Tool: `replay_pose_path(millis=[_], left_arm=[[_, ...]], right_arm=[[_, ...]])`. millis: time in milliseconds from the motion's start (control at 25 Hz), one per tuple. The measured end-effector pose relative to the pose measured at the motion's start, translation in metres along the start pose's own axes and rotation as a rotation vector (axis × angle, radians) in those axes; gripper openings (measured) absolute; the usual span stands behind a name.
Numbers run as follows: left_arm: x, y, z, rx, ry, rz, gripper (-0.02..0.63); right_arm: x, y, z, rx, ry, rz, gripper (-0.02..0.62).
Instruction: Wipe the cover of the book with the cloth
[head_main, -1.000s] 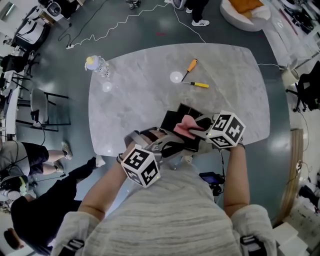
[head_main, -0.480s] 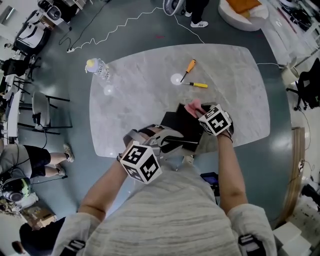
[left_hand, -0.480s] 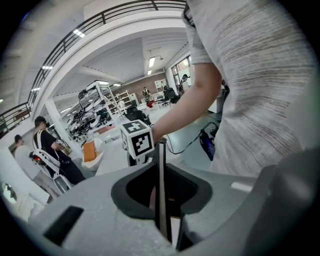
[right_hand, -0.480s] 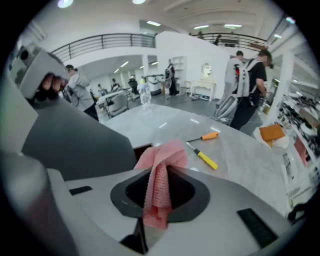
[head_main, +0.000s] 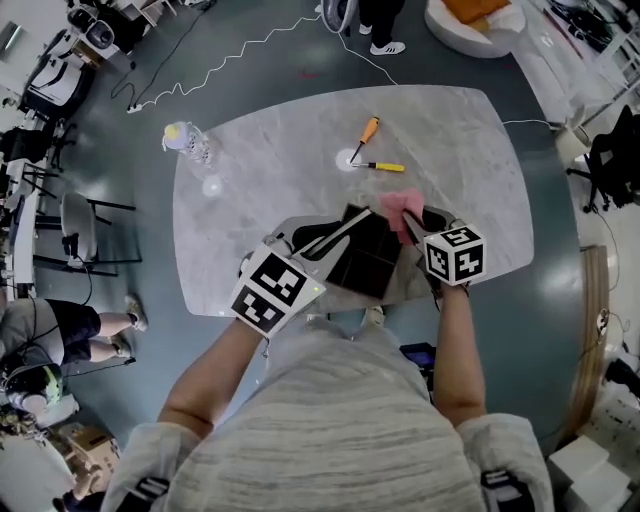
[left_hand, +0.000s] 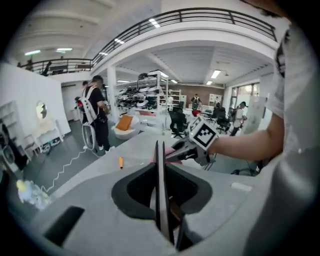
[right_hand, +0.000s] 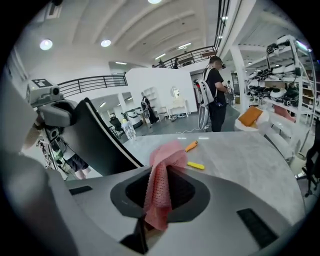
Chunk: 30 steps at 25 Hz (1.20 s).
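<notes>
My left gripper (head_main: 338, 234) is shut on the black book (head_main: 365, 258) and holds it tilted up off the marble table (head_main: 280, 190). In the left gripper view the book (left_hand: 159, 200) stands edge-on between the jaws. The pink cloth (head_main: 399, 208) is bunched in my right gripper (head_main: 410, 224), at the book's far right corner. In the right gripper view the cloth (right_hand: 161, 187) hangs from the shut jaws, with the book's dark cover (right_hand: 97, 137) rising at the left; whether the cloth touches the book I cannot tell.
An orange screwdriver (head_main: 364, 133), a yellow-handled tool (head_main: 384, 167) and a small white disc (head_main: 346, 159) lie on the table beyond the book. A plastic bottle (head_main: 189, 141) stands at the far left corner. People stand around the room.
The left gripper has rolled and risen, tipping the book from flat to a steep tilt. The right gripper has carried the cloth from over the cover to the book's far right corner.
</notes>
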<state>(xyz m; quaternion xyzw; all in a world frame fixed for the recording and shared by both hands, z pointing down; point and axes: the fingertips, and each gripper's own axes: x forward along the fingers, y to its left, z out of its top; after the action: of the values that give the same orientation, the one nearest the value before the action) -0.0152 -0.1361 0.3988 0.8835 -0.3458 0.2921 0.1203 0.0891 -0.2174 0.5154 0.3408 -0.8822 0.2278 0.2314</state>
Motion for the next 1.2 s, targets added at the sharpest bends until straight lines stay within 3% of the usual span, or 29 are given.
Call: replay_pose_path(millis=[200, 400, 560, 680, 880, 1200], left_arm=[[-0.008, 0.015, 0.003, -0.232, -0.03, 0.06, 0.074], [-0.014, 0.023, 0.0, -0.412, -0.098, 0.13, 0.074], [-0.019, 0.026, 0.001, -0.545, -0.168, 0.137, 0.074], [-0.019, 0.026, -0.001, -0.563, -0.179, 0.174, 0.074], [-0.017, 0.032, -0.027, -0.547, -0.121, 0.261, 0.074], [-0.005, 0.033, -0.067, -0.621, -0.064, 0.277, 0.074]], right_arm=[[-0.011, 0.001, 0.004, 0.01, -0.032, 0.007, 0.052], [-0.018, 0.002, 0.001, -0.003, -0.04, 0.019, 0.052], [-0.02, 0.006, 0.0, -0.014, -0.039, 0.035, 0.052], [-0.023, 0.009, 0.001, -0.016, -0.045, 0.048, 0.052], [-0.025, 0.012, -0.001, -0.02, -0.049, 0.059, 0.052], [-0.024, 0.021, -0.002, -0.024, -0.05, 0.07, 0.052]])
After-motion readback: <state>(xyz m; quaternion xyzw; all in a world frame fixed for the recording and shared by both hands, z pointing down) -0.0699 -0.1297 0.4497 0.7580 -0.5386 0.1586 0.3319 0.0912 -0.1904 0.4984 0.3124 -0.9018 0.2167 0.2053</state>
